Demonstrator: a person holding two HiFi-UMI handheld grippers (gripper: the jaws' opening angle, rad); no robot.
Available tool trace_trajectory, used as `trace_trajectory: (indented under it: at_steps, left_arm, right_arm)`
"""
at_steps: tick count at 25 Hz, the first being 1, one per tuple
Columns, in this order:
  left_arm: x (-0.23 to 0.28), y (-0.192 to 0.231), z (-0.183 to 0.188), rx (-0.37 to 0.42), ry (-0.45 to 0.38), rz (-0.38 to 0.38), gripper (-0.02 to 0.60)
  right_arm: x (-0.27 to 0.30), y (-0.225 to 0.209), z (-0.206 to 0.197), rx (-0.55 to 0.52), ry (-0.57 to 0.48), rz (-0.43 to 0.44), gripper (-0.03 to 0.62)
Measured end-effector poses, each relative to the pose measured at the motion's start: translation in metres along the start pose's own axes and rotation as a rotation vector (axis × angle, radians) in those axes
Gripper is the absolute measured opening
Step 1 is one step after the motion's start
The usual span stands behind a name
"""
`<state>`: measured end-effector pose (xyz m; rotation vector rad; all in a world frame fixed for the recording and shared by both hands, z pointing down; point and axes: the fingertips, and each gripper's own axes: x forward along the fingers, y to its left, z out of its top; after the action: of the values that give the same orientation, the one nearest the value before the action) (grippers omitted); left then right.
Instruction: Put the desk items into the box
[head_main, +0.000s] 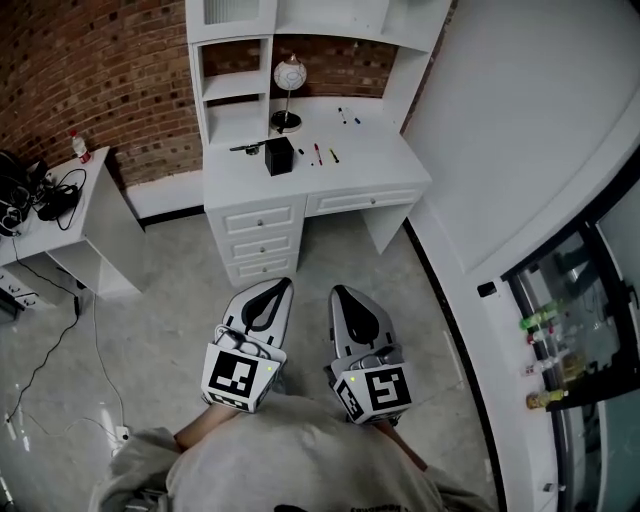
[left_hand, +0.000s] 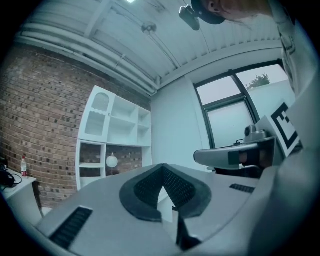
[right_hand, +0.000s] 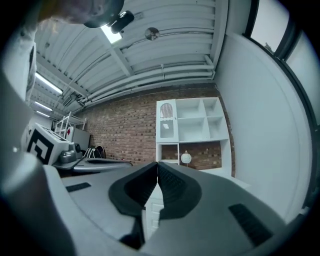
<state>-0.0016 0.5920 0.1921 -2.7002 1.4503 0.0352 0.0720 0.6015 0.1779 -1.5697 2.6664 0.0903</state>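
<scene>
Left gripper and right gripper clenched empty, desk seen at 12 o'clock, small items on it (pens, perhaps) barely made out

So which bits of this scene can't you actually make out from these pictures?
- Head view: the small black box on the white desk is too distant to show whether it is open.
- Head view: the thin coloured items beside it are too small to identify.
- Head view: closed fronts hide the white drawers' contents.
- Gripper views: the left gripper and right gripper block the desktop with their own dark fingers.
</scene>
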Motion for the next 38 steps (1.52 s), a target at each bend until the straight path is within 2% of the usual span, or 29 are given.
trace_trajectory:
  at_steps: [12,18,23,29,38]
  left_arm:
    - [0.091,0.107,-0.009,-0.028,-0.005,-0.019,0.006]
    - [0.116,0.13,-0.022,-0.043,0.014,-0.031,0.006]
    - [0.141,0.147,-0.032,-0.057,0.016,-0.025,0.006]
    - [0.195,0.186,-0.033,-0.038,-0.012,0.001,0.006]
    - [0.298,0.244,-0.047,-0.049,0.016,0.036,0.006]
  right_arm:
    - [0.135,-0.031,-0.004,0.002,-0.005,-0.039,0.018]
    - [0.169,-0.044,-0.016,0.011,0.019,-0.052,0.018]
    - [0.202,-0.059,-0.017,0.001,-0.006,-0.039,0.018]
    - [0.262,-0.09,-0.018,-0.016,-0.036,-0.013,0.018]
    - [0.367,-0.162,-0.03,-0.012,-0.009,0.021,0.018]
